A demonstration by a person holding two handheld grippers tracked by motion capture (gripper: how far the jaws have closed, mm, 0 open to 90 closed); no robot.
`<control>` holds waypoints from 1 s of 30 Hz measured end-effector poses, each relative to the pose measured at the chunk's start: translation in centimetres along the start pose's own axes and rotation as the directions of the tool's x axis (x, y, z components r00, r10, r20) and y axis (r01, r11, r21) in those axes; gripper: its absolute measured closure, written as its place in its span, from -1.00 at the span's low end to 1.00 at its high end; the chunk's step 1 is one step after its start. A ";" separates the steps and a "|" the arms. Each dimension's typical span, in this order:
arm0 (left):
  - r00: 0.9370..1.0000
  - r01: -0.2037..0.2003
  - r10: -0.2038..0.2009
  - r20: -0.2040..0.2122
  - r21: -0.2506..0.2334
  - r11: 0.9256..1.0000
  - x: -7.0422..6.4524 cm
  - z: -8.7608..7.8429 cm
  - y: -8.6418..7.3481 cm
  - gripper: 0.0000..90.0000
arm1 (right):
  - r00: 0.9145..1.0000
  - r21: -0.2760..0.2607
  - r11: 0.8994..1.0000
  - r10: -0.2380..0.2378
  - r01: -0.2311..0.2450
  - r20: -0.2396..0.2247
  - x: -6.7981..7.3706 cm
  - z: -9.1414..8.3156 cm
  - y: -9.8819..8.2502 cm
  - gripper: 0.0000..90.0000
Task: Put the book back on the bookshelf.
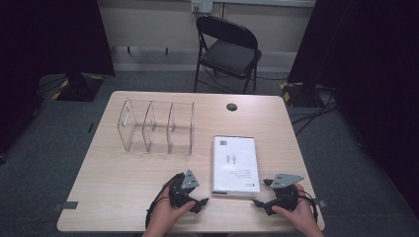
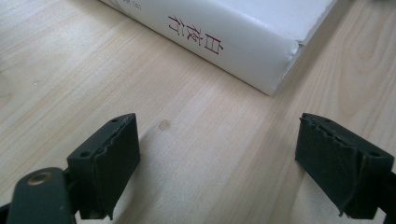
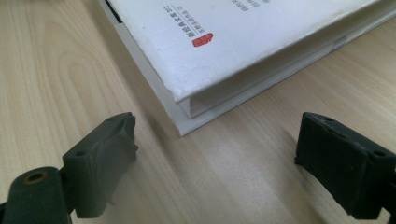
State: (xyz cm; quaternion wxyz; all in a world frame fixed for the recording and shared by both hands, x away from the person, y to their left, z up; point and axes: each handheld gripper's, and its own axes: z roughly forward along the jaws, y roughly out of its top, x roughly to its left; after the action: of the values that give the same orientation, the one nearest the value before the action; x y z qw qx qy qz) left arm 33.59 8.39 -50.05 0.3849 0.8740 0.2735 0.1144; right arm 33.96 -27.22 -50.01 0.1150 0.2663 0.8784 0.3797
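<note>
A thick white book lies flat on the wooden table, its near edge towards the person. My left gripper sits low just left of the book's near left corner, open, with bare tabletop between its jaws. In the left gripper view the book's spine with red characters lies ahead of the left gripper. My right gripper rests by the near right corner, open and holding nothing. In the right gripper view the book's corner sits just beyond the right gripper.
A clear plastic divider rack with three slots stands on the table's back left. A round cable hole is near the far edge. A black folding chair stands behind the table. Cables trail on the floor at right.
</note>
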 end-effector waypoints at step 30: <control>0.999 -0.006 0.003 0.034 0.083 0.997 -1.9 1.6 3.1 -0.57 | 1.000 -0.023 1.000 0.017 -0.017 0.018 1.1 0.6 1.7 -0.24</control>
State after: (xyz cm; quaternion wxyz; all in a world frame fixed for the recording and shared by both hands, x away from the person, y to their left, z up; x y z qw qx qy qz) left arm 33.85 4.61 -48.87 0.3525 0.8916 0.2697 0.0892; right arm 33.95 -25.26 -49.19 0.1228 0.2759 0.8706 0.3884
